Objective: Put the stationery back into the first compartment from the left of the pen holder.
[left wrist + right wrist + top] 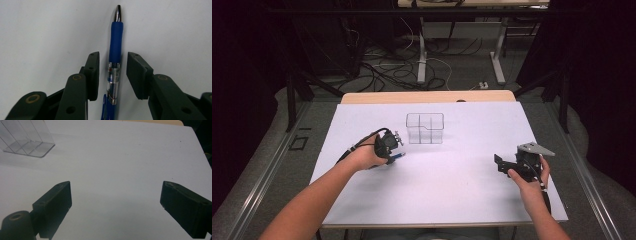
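We see our left claw (112, 72) spread around a blue pen (115, 47) lying on the white bench (452, 175), which the high view half hides, while our right claw (116, 207) gapes wide toward a clear divided box (26, 137).

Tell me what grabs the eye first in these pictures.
The blue pen stands out, lying on the white table between the jaws of the left gripper, which straddle its barrel with a gap on each side. Next comes the clear divided organiser, standing toward the far middle of the table. The right gripper hangs wide open at the right.
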The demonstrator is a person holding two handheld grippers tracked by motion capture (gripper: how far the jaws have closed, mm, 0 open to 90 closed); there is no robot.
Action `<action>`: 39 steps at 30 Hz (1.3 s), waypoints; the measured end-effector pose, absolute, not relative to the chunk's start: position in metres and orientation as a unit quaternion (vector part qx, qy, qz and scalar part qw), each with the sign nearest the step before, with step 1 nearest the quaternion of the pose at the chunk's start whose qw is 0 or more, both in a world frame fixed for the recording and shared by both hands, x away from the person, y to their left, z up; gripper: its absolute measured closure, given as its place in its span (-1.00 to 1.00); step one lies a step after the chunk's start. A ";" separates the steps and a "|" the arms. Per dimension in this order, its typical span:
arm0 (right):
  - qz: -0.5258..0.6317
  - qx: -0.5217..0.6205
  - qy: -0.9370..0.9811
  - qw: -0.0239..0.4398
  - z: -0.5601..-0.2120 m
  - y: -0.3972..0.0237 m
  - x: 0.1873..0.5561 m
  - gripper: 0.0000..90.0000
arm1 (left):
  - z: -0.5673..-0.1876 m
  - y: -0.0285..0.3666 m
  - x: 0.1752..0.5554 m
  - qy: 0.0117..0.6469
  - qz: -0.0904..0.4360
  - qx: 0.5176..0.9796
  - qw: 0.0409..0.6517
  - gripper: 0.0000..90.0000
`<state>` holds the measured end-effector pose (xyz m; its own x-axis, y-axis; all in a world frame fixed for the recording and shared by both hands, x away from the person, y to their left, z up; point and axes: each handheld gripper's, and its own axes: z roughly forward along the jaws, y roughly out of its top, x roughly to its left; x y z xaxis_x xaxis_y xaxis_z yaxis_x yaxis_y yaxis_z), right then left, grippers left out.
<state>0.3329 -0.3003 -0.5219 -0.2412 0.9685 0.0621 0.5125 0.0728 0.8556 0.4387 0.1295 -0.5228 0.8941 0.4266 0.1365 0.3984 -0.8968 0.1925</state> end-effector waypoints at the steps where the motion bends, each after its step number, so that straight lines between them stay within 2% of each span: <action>1: 0.404 0.548 0.676 0.281 -0.522 -0.300 0.333 -0.78 | -0.523 0.129 0.439 0.211 0.087 0.971 0.078 0.44; 18: 0.403 0.545 0.680 0.279 -0.522 -0.300 0.333 -0.78 | -0.525 0.126 0.441 0.206 0.080 0.973 0.065 0.70; 39: 0.403 0.544 0.681 0.279 -0.522 -0.301 0.333 -0.78 | -0.526 0.125 0.439 0.196 0.084 0.975 0.066 0.75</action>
